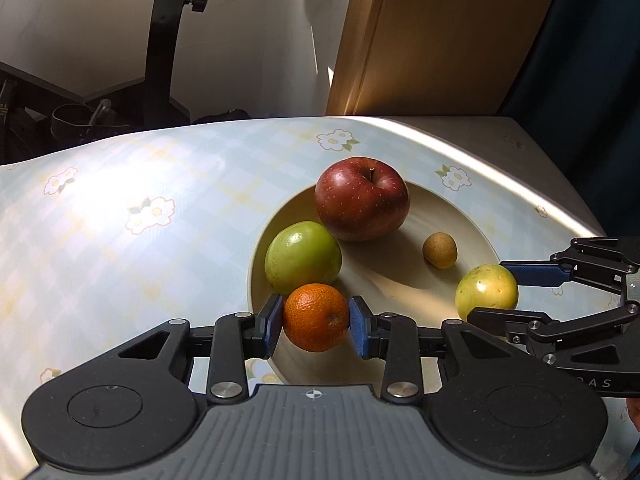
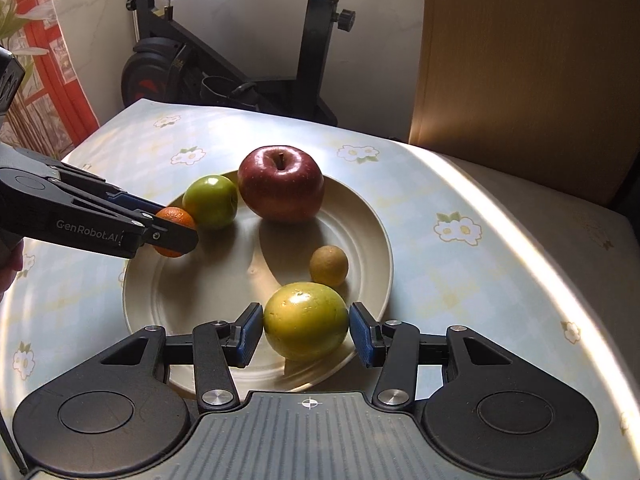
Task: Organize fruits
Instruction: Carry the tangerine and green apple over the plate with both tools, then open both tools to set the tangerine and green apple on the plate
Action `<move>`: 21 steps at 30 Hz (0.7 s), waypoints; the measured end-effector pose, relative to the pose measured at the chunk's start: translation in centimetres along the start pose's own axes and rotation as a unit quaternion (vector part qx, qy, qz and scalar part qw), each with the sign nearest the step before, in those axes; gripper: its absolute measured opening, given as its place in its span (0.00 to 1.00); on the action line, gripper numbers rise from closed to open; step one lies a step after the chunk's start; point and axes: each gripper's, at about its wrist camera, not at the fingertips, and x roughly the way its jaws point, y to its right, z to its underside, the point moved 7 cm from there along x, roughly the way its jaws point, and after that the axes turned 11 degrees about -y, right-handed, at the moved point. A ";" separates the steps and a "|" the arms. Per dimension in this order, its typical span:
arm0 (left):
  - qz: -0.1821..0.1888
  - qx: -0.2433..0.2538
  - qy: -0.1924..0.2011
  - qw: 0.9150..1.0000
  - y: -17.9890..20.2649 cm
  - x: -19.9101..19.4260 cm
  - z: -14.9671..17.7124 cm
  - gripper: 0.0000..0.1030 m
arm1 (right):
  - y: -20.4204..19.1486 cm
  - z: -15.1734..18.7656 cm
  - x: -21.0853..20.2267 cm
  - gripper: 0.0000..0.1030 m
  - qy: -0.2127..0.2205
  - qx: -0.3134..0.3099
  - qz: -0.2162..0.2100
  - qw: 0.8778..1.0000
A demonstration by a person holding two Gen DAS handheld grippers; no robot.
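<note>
Our left gripper (image 1: 316, 326) is clamped on the orange (image 1: 316, 317), blue pads pressed to either side of it at its widest part, which keeps a round fruit from rolling out. It sits at the near rim of the plate (image 1: 420, 280), hard against the green apple (image 1: 303, 257); whether it rests on the plate or hangs just above it, we cannot tell.

Our right gripper (image 2: 306, 330) grips the yellow-green fruit (image 2: 306, 321) the same way, across its middle, over the near side of the plate, just beside the small brown fruit (image 2: 329, 266).

Farther out stands the red apple (image 2: 281, 183), stem up, touching the green apple at the far rim. All five fruits are at the plate, so we judge the gathering nearly done: two in hand, three already set. The plate sits on a flowered tablecloth (image 2: 420, 184), sunlit along its right side.
</note>
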 end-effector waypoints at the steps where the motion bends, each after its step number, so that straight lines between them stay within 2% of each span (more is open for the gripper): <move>1: 0.001 -0.005 -0.001 1.000 -0.2 0.3 -0.1 0.37 | 0.1 -0.2 0.1 0.42 0.005 0.000 -0.004 1.000; 3: 0.000 -0.012 -0.001 1.000 -0.7 0.7 -0.4 0.37 | 0.4 -0.7 0.3 0.42 0.008 0.003 -0.007 1.000; 12: 0.001 -0.010 0.003 1.000 -0.9 1.8 -1.1 0.36 | 0.7 -2.2 1.0 0.42 0.027 -0.021 0.039 0.999; 17: 0.003 -0.012 0.003 1.000 -0.8 1.8 -1.0 0.37 | 0.8 -2.2 1.1 0.42 0.033 -0.032 0.047 0.998; 21: 0.012 -0.021 0.000 1.000 -1.1 1.7 -0.9 0.39 | 1.1 -2.2 0.6 0.49 0.037 -0.030 0.061 0.997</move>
